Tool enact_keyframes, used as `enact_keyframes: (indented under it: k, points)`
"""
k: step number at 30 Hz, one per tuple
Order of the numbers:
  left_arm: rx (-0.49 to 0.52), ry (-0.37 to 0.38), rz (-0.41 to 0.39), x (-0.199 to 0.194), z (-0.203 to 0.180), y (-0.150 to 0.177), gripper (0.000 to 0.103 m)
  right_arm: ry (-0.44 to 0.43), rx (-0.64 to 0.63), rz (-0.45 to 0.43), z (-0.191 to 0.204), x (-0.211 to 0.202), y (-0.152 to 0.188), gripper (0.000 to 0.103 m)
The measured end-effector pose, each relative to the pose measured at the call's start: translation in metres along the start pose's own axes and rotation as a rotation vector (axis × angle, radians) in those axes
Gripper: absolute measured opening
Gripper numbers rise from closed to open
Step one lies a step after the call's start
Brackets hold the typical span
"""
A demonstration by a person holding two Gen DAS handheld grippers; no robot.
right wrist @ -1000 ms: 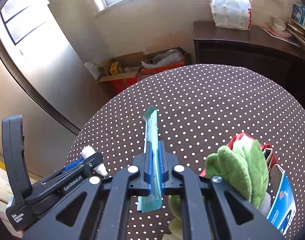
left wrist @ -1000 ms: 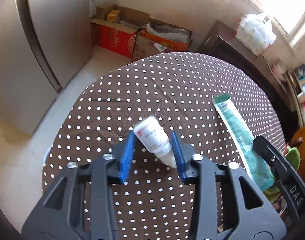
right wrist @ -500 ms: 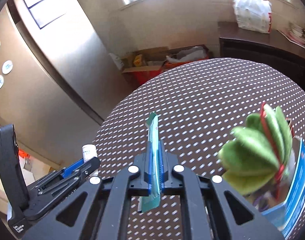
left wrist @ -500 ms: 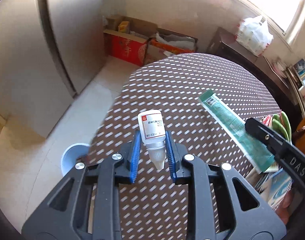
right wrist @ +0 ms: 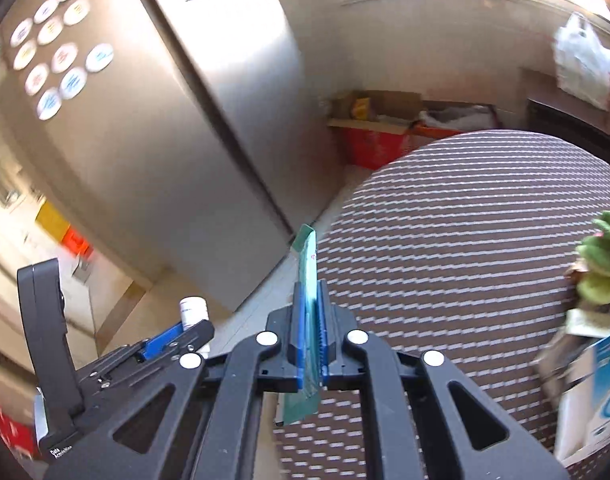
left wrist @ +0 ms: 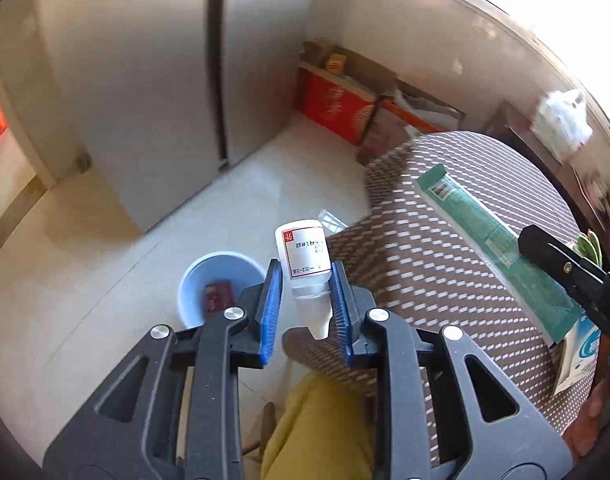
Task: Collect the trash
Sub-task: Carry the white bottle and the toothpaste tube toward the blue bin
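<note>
Between the left hand-held gripper's (left wrist: 307,312) clamped pads, white bottle (left wrist: 305,258) stands nozzle-down; right hand-held gripper (right wrist: 311,344) pinches green packet (right wrist: 308,280) lengthwise.

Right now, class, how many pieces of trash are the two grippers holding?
2. The white bottle is clamped in the left gripper; the green wrapper is pinched in the right gripper.

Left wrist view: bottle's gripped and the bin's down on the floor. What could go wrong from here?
1. The white bottle sits left of and apart from the blue bin opening; released here, it would likely hit the floor.
2. The left gripper pinches only its tapered neck, so it may slip.
3. The right gripper clamps the green packet edge-on; its long free end could snag the table.
</note>
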State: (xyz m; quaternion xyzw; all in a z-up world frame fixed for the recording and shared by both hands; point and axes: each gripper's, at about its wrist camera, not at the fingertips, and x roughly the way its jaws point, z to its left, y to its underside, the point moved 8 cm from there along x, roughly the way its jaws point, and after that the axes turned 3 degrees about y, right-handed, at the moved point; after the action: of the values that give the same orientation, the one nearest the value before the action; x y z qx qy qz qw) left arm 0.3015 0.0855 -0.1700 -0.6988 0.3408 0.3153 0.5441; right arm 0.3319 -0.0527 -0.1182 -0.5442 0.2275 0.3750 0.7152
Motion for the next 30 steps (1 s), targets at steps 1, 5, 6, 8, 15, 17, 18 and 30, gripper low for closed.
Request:
enact_keyframes:
  k: [1,5,6,8,15,17,18,30]
  points:
    - [-0.021,-0.011,-0.004,-0.003,0.011,0.002,0.025,-0.006,-0.015,0.008,0.011,0.004,0.003,0.006]
    - [-0.084,-0.052,0.009,-0.008,0.055,0.013,0.025,-0.038,-0.077,0.065,0.054,0.026,0.020,0.006]
    - [-0.093,-0.057,0.012,-0.008,0.064,0.016,0.025,-0.043,-0.092,0.076,0.064,0.032,0.024,0.006]
    - [-0.108,-0.064,0.023,-0.007,0.079,0.021,0.025,-0.047,-0.114,0.095,0.082,0.040,0.033,0.006]
    - [-0.153,-0.092,0.105,0.020,0.114,0.030,0.026,-0.051,-0.155,0.167,0.122,0.075,0.054,0.006]
    - [-0.155,-0.083,0.107,0.029,0.117,0.027,0.027,-0.038,-0.157,0.182,0.131,0.085,0.058,0.006]
    - [-0.158,-0.075,0.111,0.033,0.118,0.028,0.049,-0.036,-0.155,0.191,0.130,0.089,0.060,0.006]
    - [-0.193,-0.138,0.152,0.053,0.168,0.036,0.073,0.008,-0.153,0.294,0.138,0.139,0.080,0.006]
